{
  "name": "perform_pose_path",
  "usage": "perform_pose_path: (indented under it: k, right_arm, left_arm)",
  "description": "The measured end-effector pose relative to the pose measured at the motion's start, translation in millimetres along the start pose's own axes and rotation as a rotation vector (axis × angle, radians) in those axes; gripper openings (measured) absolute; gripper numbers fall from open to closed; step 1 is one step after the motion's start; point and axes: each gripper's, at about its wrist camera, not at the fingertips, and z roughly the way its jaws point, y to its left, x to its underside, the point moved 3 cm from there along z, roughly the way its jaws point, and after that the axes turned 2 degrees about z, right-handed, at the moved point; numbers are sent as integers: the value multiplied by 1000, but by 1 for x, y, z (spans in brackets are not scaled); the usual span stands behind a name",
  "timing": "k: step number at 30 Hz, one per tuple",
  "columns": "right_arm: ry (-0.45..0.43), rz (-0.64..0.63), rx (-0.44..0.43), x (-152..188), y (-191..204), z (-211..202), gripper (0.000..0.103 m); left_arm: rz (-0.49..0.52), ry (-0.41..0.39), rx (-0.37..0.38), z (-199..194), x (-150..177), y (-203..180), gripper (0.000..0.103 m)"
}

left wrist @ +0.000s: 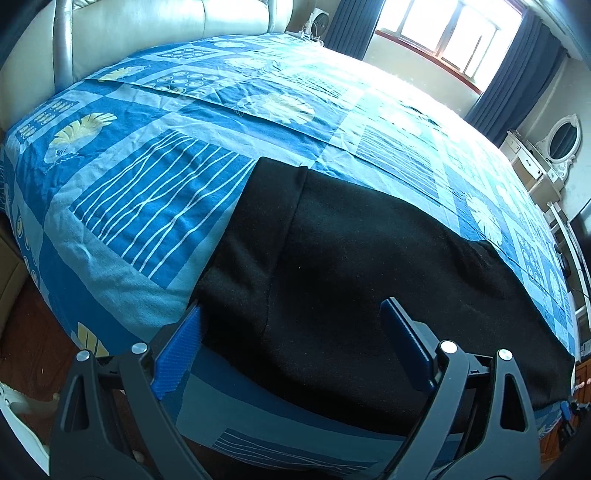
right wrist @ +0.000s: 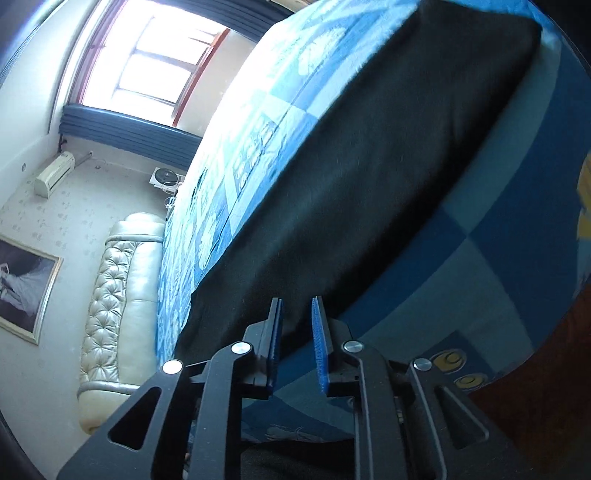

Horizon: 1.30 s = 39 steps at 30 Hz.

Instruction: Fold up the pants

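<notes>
Black pants (left wrist: pixel 354 258) lie flat on a bed with a blue patterned sheet (left wrist: pixel 147 206), a lengthwise fold line showing near their left side. My left gripper (left wrist: pixel 291 332) hovers over their near end by the bed's front edge. It is wide open, and its blue pads (left wrist: pixel 177 354) hold nothing. In the right wrist view the picture is tilted and the pants (right wrist: pixel 369 177) run as a dark band across the sheet (right wrist: pixel 258 122). My right gripper (right wrist: pixel 297 332) is just off their near edge, its jaws a narrow gap apart with no cloth pinched between them.
A padded cream headboard (left wrist: pixel 166 22) backs the bed. A bright window (left wrist: pixel 454 33) with dark blue curtains (left wrist: pixel 517 74) is at the far side. A white dresser with an oval mirror (left wrist: pixel 561 140) stands to the right. Brown floor (left wrist: pixel 26 350) shows below the bed's corner.
</notes>
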Motion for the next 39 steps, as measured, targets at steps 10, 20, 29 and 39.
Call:
perform_pose_path:
  k: [10, 20, 29, 39]
  right_arm:
    - [-181, 84, 109, -161, -125, -76, 62]
    - [88, -15, 154, -177, -139, 1, 64]
    - [181, -131, 255, -164, -115, 14, 32]
    - [58, -130, 103, -165, -31, -31, 25]
  left_arm:
    - [32, -2, -1, 2, 2, -2, 93]
    - [34, 8, -45, 0, 4, 11, 93]
    - [46, 3, -36, -2, -9, 8, 93]
    - [56, 51, -18, 1, 5, 9, 93]
